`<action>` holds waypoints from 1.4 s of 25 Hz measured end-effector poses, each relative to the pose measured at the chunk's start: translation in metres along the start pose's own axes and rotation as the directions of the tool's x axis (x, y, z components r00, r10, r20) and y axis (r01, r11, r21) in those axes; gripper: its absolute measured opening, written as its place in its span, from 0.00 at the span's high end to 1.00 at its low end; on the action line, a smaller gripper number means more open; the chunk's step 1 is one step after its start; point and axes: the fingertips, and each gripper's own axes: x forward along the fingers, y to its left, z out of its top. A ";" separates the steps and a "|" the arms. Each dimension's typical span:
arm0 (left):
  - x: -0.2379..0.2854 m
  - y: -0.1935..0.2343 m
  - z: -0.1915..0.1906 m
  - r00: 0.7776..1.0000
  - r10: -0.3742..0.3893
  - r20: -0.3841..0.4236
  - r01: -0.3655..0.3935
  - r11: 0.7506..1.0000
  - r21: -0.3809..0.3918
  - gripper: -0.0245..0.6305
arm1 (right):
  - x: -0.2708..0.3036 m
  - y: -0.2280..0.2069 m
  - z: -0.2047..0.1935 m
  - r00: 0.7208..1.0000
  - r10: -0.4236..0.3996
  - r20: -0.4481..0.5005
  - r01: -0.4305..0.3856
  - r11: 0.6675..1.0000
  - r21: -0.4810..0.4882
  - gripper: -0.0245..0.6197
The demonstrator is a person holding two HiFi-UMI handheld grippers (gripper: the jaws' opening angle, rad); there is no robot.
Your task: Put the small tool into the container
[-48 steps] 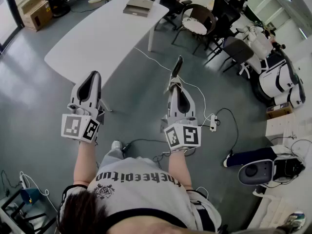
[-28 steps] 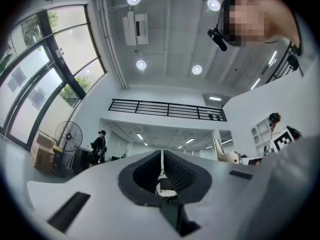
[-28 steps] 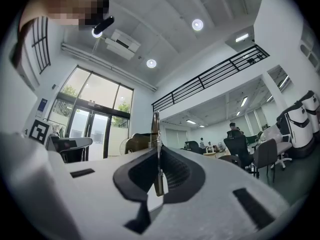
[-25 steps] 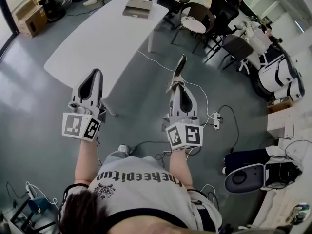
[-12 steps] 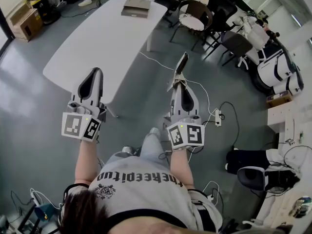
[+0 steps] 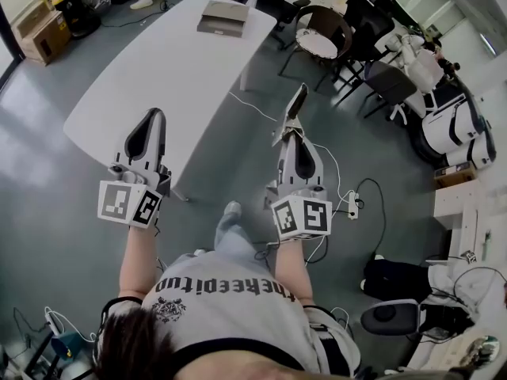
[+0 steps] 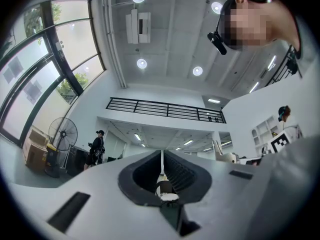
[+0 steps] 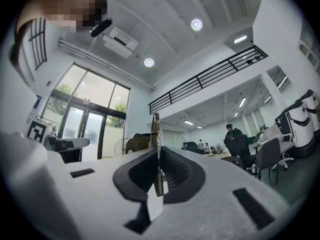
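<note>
Two handheld grippers, both at the near end of the white surface [image 6: 158,70].

Right gripper [image 6: 287,138]: jaws clenched on the small tool [image 6: 295,105], a thin, dark, flat strip. Its long axis is in line with the jaws. The free end points away from the person, off the surface's right edge, above the grey floor [image 6: 47,196].

Left gripper [image 6: 152,117]: jaws pressed together, nothing held. It overlaps the surface's near corner in the head view.

Flat brown box [image 6: 222,16]: on the surface's far end, well apart from the tool.

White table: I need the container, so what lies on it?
On the white table, a flat grey-brown box lies near the far end. The left gripper covers part of the near edge; the box's inside cannot be seen.
</note>
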 end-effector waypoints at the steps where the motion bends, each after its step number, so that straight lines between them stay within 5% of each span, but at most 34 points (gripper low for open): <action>1: 0.011 0.001 -0.002 1.000 0.005 0.002 -0.005 1.000 0.005 0.94 | 0.011 -0.006 -0.001 1.000 0.007 0.000 -0.007 1.000 0.003 0.96; 15: 0.155 0.001 -0.037 0.998 0.066 0.024 -0.066 0.997 0.030 0.93 | 0.141 -0.093 -0.012 0.994 0.113 -0.008 -0.113 0.994 0.009 0.96; 35: 0.294 -0.003 -0.090 0.998 0.060 -0.009 -0.060 0.997 0.052 0.94 | 0.237 -0.202 -0.047 0.996 0.082 -0.024 -0.081 0.995 0.067 0.96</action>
